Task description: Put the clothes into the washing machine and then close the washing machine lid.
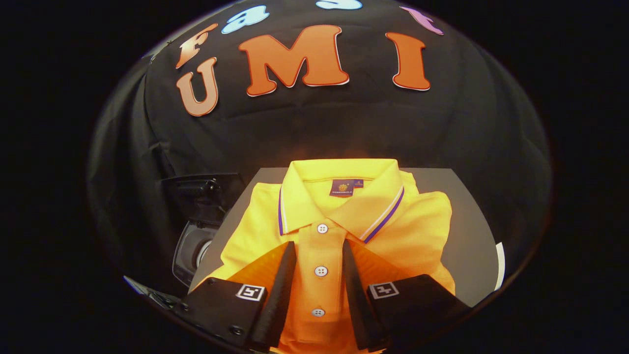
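Gripper view: a folded yellow polo shirt [339,231] lies on a grey table [467,236]; the gripper [319,246] hovers low over it, fingers parted narrowly, the button placket between them; the washing machine [194,246] sits beside the table.

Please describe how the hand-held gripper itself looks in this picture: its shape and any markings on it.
The hand-held gripper has two long, narrow, wedge-shaped fingers tapering forward. Each is mounted on a blocky black carriage bearing a small square black-and-white marker; screw heads show on one carriage.
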Available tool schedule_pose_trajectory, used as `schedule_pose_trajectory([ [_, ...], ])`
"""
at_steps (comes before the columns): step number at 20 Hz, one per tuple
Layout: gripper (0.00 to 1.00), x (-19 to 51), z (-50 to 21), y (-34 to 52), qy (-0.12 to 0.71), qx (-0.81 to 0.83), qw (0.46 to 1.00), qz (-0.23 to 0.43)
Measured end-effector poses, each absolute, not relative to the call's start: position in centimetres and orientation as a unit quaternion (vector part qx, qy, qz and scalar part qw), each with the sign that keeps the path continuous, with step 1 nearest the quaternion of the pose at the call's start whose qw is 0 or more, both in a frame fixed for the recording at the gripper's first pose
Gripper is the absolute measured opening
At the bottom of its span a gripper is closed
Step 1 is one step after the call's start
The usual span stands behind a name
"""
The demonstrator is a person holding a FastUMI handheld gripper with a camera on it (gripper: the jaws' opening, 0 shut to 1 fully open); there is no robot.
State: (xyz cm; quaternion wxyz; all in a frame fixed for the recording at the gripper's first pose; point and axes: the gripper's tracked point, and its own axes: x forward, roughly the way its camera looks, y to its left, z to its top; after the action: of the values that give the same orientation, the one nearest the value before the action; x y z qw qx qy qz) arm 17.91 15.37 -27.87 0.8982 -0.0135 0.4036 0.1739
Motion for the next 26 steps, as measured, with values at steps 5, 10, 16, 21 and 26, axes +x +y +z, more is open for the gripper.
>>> schedule_pose_trajectory([
  [5, 0.24, 17.5, -27.8, 16.2, 0.433, 0.027, 0.881, 0.188],
  [10, 0.08, 16.7, -25.3, 17.1, 0.345, 0.147, 0.903, 0.209],
  [16, 0.08, 14.8, -19.5, 16.4, 0.25, 0.209, 0.908, 0.262],
  [21, 0.08, 11.8, -13.4, 17.2, 0.189, 0.225, 0.903, 0.314],
  [26, 0.08, 10.4, -9.7, 19.5, 0.15, 0.201, 0.907, 0.339],
])
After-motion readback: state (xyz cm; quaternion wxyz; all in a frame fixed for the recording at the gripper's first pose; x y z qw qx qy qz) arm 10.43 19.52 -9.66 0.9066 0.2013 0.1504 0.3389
